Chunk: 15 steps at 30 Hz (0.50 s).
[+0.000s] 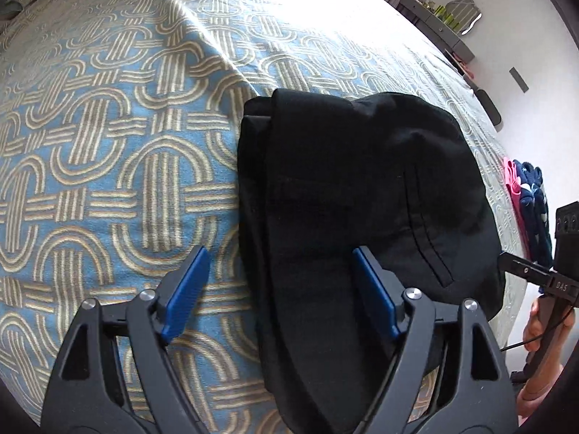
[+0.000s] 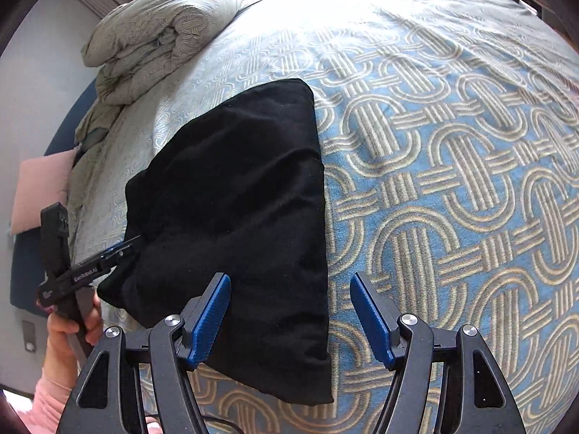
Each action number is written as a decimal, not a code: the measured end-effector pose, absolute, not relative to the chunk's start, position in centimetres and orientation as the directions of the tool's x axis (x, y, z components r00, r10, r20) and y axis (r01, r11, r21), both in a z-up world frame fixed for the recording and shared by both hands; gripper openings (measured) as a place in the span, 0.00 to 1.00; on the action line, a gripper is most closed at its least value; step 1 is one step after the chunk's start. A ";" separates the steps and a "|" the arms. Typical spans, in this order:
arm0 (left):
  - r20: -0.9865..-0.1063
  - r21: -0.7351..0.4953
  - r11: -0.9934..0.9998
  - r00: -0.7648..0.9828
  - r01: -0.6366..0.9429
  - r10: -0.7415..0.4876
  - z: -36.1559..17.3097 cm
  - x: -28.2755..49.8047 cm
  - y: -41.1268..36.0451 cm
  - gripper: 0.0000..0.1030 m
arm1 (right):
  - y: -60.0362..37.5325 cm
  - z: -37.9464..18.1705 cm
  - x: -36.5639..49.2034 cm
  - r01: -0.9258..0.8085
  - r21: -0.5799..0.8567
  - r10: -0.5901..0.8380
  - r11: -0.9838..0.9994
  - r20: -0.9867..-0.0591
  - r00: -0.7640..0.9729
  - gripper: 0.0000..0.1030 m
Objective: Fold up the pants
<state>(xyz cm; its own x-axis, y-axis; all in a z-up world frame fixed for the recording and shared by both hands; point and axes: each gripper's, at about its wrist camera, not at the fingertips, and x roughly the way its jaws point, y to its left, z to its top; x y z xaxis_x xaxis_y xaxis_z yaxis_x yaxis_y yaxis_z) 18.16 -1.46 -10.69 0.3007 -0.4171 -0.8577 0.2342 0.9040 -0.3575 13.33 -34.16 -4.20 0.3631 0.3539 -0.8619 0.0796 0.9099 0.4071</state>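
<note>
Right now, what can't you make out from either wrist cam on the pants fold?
- black pants: near end cut off behind the left gripper in the left wrist view; layer count and tucked edges unreadable, fabric too dark.
- right gripper: fully visible only in its own view; the left wrist view's right edge crops it.
- shelf items: too small, left wrist view.
- clothes pile: partly cut off at the right edge.

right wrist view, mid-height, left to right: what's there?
pink pillow → left gripper → black pants → patterned bedspread
</note>
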 end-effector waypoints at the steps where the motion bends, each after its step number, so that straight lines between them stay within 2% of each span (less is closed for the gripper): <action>1: -0.851 -0.382 0.894 0.288 0.234 -0.439 -10.8 18.2 -1.2 0.78 | -34.3 -4.2 13.4 0.089 0.418 0.363 0.904 -0.860 0.359 0.68; 4: -0.831 -0.439 0.864 0.254 0.247 -0.495 -11.1 18.3 -1.3 0.74 | -34.4 -4.4 13.2 0.102 0.435 0.376 0.895 -0.857 0.353 0.68; 6: -0.821 -0.465 0.849 0.237 0.252 -0.520 -11.2 18.3 -1.5 0.60 | -34.5 -4.5 13.4 0.104 0.439 0.379 0.893 -0.855 0.354 0.68; 9: -0.805 -0.502 0.833 0.226 0.233 -0.548 -11.0 18.5 -1.4 0.50 | -34.7 -4.6 13.7 0.104 0.446 0.386 0.889 -0.852 0.355 0.68; 15: -0.808 -0.497 0.837 0.229 0.227 -0.542 -11.0 18.3 -0.6 0.49 | -34.3 -4.8 14.6 0.086 0.449 0.396 0.889 -0.850 0.346 0.68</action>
<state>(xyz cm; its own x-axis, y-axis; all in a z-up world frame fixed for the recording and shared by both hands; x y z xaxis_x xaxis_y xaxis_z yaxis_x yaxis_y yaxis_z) 18.30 -0.63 -10.98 0.2294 -0.5421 -0.8084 0.2270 0.8375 -0.4971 14.64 -34.25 -4.76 0.3463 0.3960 -0.8505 0.0861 0.8893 0.4491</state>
